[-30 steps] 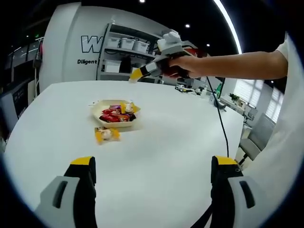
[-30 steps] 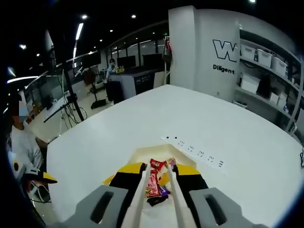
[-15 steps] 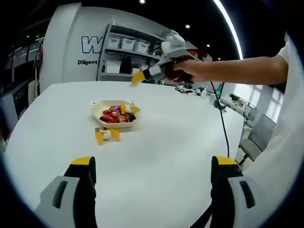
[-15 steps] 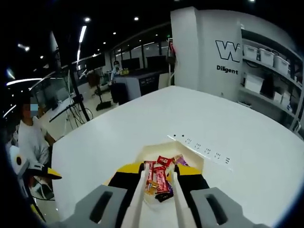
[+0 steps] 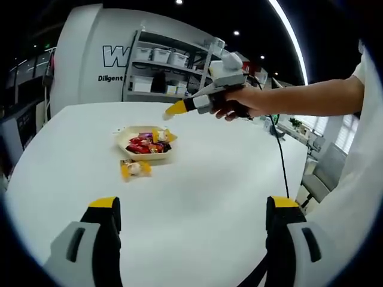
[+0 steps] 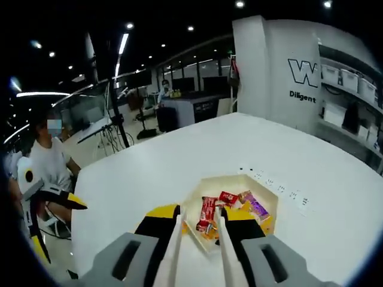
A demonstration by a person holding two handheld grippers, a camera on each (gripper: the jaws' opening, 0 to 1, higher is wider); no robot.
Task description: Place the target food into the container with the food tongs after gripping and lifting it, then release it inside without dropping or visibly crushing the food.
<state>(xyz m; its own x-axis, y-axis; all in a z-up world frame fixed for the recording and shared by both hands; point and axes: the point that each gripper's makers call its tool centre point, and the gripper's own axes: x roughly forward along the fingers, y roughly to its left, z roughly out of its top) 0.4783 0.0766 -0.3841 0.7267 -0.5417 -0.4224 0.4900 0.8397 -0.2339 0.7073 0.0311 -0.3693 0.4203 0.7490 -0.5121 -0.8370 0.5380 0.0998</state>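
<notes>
A pale shallow container (image 5: 143,152) sits mid-table, holding several wrapped candies (image 5: 145,144). One yellow-wrapped candy (image 5: 133,169) lies on the table just in front of it. My left gripper (image 5: 194,209) stands open and wide, low over the near table. A hand holds my right gripper (image 5: 179,107) in the air above and right of the container. It is shut on the white food tongs (image 6: 175,242), whose two arms point at the container (image 6: 266,192). A red candy (image 6: 207,214) lies in line between the arms; I cannot tell if it is held.
Across the white table (image 5: 209,179) a black cable (image 5: 279,156) trails on the right side. A row of sockets (image 6: 281,190) is set into the top behind the container. My left gripper (image 6: 57,198) shows at the far left. Shelves (image 5: 161,66) stand beyond.
The right gripper has dipped, bringing the tongs' tips lower toward the container and drawing back to the right. The left gripper has stayed still.
</notes>
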